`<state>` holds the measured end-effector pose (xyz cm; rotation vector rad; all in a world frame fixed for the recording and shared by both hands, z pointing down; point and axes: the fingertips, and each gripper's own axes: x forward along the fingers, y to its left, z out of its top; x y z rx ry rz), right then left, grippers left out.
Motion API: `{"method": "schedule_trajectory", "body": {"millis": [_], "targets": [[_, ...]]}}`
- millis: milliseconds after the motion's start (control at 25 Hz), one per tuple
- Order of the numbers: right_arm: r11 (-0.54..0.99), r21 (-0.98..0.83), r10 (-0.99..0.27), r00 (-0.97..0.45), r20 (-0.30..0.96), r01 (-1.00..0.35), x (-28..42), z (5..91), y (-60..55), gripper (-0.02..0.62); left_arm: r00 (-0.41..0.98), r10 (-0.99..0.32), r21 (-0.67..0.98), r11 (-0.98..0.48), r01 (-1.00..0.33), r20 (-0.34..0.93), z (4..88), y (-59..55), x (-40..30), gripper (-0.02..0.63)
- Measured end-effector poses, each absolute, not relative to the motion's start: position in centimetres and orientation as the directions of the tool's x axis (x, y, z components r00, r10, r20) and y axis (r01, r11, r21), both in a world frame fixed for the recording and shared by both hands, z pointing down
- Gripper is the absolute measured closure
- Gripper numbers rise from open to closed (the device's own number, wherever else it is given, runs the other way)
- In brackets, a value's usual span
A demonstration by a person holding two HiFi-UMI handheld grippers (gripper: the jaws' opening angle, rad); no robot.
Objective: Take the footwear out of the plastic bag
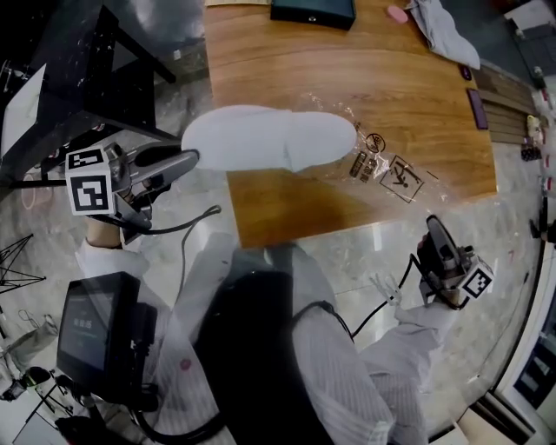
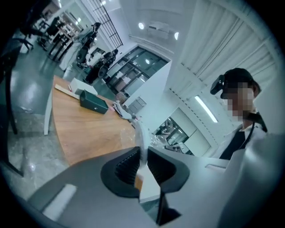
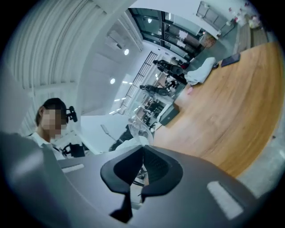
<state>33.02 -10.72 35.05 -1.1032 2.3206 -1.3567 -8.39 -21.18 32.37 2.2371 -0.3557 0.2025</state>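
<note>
A white slipper (image 1: 269, 139) hangs level over the near left edge of the wooden table (image 1: 287, 61). My left gripper (image 1: 193, 158) is shut on its heel end. In the left gripper view the slipper's thin white edge (image 2: 143, 138) is pinched between the jaws of the left gripper (image 2: 142, 153). The slipper's toe sits in crinkled clear film of the plastic bag (image 1: 387, 167), which has black printed symbols and lies on the table. My right gripper (image 1: 432, 228) is off the table's near right corner. In its own view the right gripper (image 3: 143, 149) is shut on a flap of the clear bag (image 3: 139, 127).
A dark green box (image 1: 313, 12), a pink object (image 1: 397, 13) and a white cloth (image 1: 443, 30) lie along the table's far side. A dark flat item (image 1: 477, 108) is at the right edge. A black frame (image 1: 87, 69) stands left of the table. A screen unit (image 1: 95, 330) hangs by the person's side.
</note>
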Motion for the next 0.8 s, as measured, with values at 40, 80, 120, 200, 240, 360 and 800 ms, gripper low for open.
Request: {"method": "schedule_trajectory", "body": {"millis": [40,80,120,200,240,360,800], "targets": [[0.258,-0.797,-0.734,-0.647,0.206,-0.546,33.2,35.1,-10.8,0.578,0.932,-0.228,0.707,-0.607,-0.363,0.282,32.6,-21.5,-8.7,0.552],[0.233,-0.768,-0.759,-0.605,0.24,-0.597,33.2,35.0,-11.0,0.578,0.914,-0.275,0.684,-0.606,-0.406,0.299,32.8,-21.8,-9.0,0.552],[0.21,-0.738,-0.784,-0.561,0.265,-0.641,33.2,34.7,-11.1,0.578,0.892,-0.325,0.656,-0.605,-0.452,0.315,33.0,-22.1,-9.3,0.552],[0.175,-0.671,-0.828,-0.477,0.295,-0.72,33.1,33.5,-11.6,0.578,0.84,-0.425,0.59,-0.6,-0.541,0.338,33.0,-22.9,-9.3,0.552],[0.168,-0.633,-0.847,-0.439,0.3,-0.756,32.8,32.7,-12.0,0.578,0.814,-0.469,0.558,-0.595,-0.578,0.343,32.9,-23.2,-9.0,0.551],[0.156,-0.507,-0.892,-0.341,0.296,-0.848,30.8,30.6,-13.5,0.578,0.755,-0.568,0.484,-0.585,-0.651,0.328,32.3,-23.9,-7.4,0.549],[0.138,-0.319,-0.946,-0.219,0.237,-0.938,21.8,30.2,-18.3,0.58,0.673,-0.679,0.394,-0.556,-0.732,0.293,32.7,-25.5,-1.2,0.557]]}}
